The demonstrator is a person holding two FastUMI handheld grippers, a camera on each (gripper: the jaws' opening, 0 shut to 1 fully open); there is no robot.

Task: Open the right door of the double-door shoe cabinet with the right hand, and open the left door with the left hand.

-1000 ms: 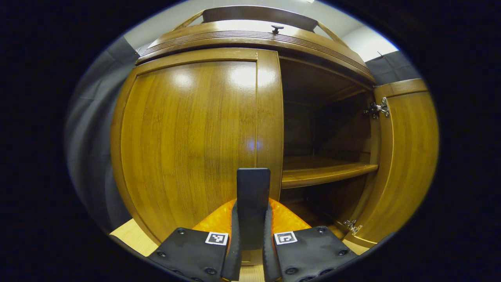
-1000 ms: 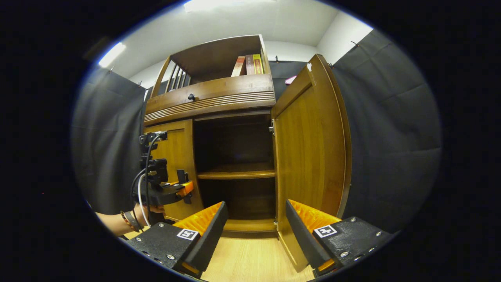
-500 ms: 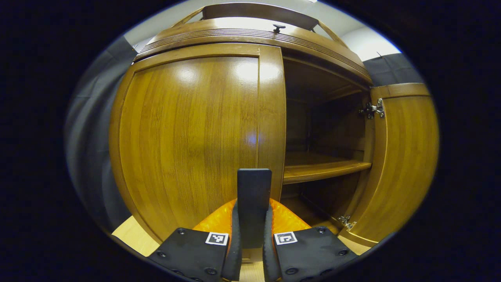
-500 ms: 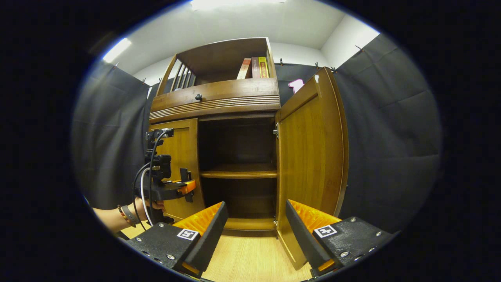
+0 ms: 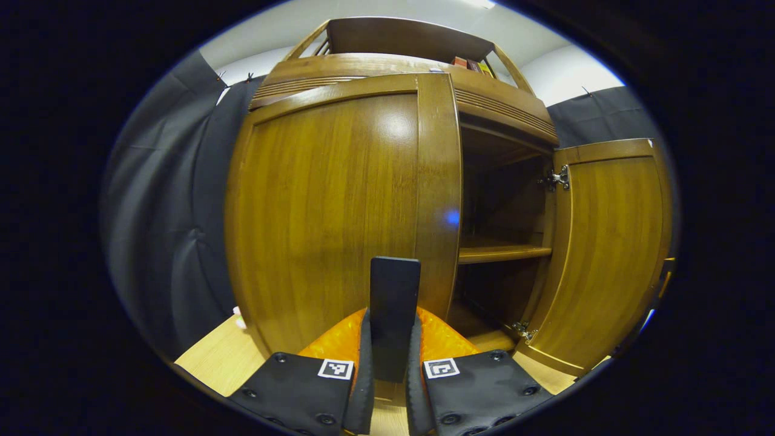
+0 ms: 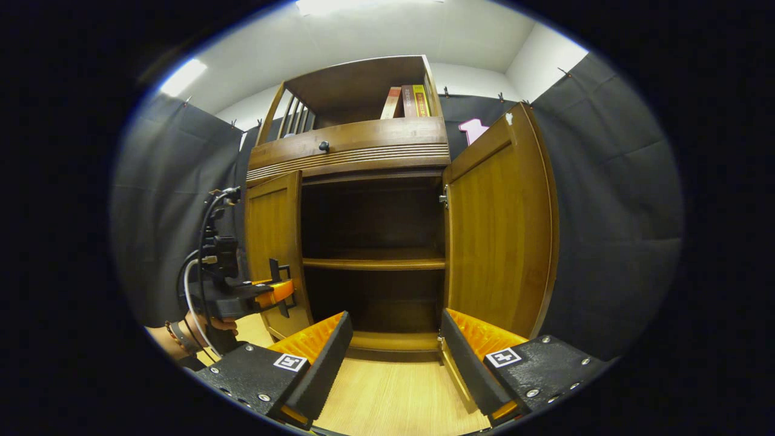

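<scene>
The wooden shoe cabinet (image 6: 351, 148) stands in front of me on a pale wood floor. Its right door (image 6: 502, 230) is swung wide open, showing a dark inside with one shelf (image 6: 372, 263). My right gripper (image 6: 393, 345) is open and holds nothing, low in front of the cabinet's opening. The left door (image 5: 339, 206) is partly open, its free edge pulled away from the frame. My left gripper (image 5: 392, 321) is shut on a dark flat handle (image 5: 395, 290) at that door's edge. In the right gripper view, the left gripper (image 6: 275, 293) sits at the left door (image 6: 272, 254), held by a hand.
Several books (image 6: 408, 100) stand in the open top shelf, above a drawer with a small knob (image 6: 324, 146). Black cloth walls close in on the left (image 6: 175, 200) and the right (image 6: 605, 212). The right door (image 5: 605, 248) juts out into the room.
The left door has swung outward with my left gripper on its handle, widening the gap at its free edge. The right gripper stays open and has shifted a little.
</scene>
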